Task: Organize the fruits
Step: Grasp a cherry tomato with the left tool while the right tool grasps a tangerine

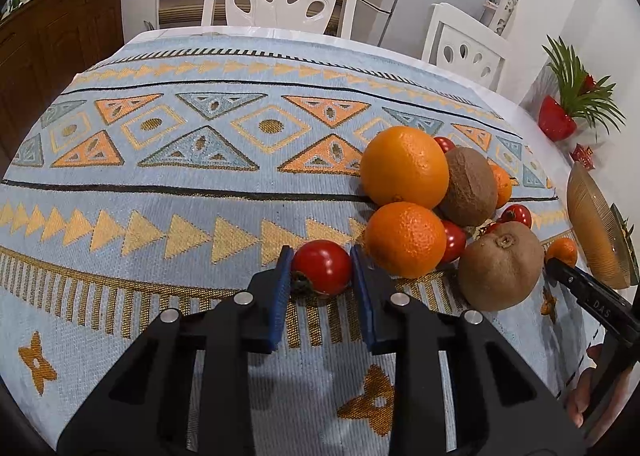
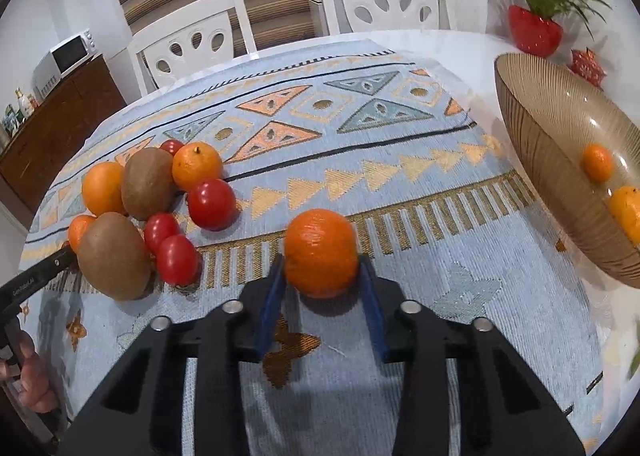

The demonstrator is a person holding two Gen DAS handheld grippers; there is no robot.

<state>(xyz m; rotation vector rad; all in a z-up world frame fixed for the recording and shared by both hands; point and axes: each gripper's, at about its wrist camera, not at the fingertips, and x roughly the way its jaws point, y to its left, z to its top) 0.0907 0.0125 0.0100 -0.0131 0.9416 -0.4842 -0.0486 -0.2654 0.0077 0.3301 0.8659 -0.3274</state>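
On the patterned tablecloth (image 1: 160, 195), the left gripper (image 1: 321, 268) pinches a red tomato (image 1: 322, 272), while the right gripper (image 2: 322, 276) clamps a mandarin (image 2: 320, 252) near the bowl (image 2: 532, 159).

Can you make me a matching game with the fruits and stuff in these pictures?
Things:
1. red tomato
2. small orange
3. glass bowl
4. big kiwi

Where:
A. lying on the tablecloth, nothing gripping it
B. between the right gripper's blue fingers
C. between the left gripper's blue fingers
D. holding two orange fruits already

Pairs: 1-C, 2-B, 3-D, 4-A
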